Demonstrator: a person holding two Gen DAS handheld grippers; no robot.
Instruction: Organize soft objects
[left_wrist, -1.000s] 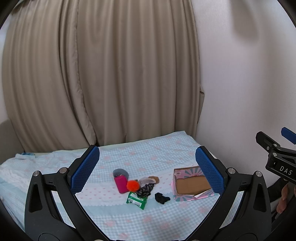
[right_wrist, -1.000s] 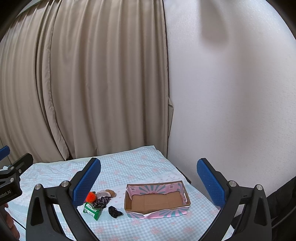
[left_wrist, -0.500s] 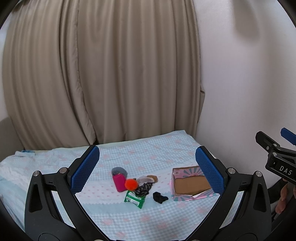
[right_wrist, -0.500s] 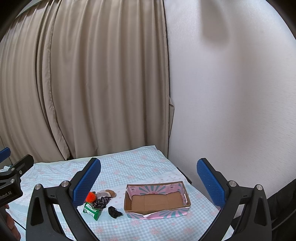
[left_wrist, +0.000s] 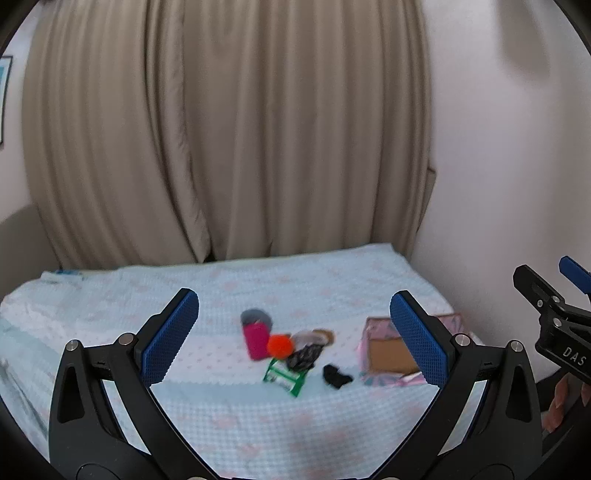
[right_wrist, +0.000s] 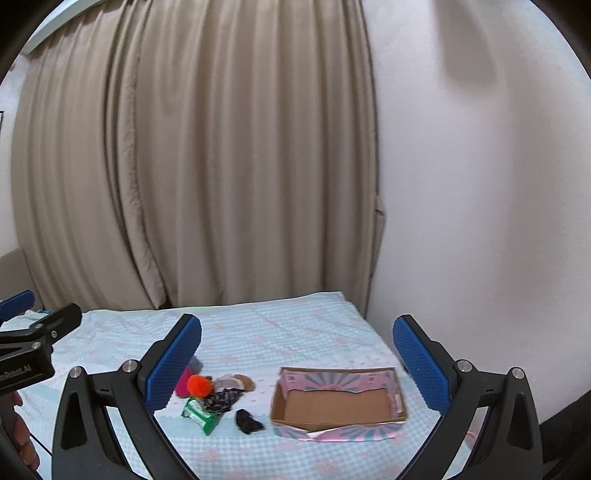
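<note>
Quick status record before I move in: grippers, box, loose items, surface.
left gripper: open, holding nothing, above the bed
right gripper: open, holding nothing
cardboard box: pink-patterned, open top, nothing visible inside
loose items: orange pom-pom, green packet, black fabric piece, dark patterned cloth, pink item
layout: items clustered left of the box, black piece nearest it
surface: light blue bedspread

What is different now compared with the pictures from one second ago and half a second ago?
Only the left gripper moved: its view shifted a little and blurred, so the pile and the cardboard box sit slightly higher in frame. Nothing was grasped or released. Both grippers stay open, the right gripper holds steady, the box remains empty.
</note>
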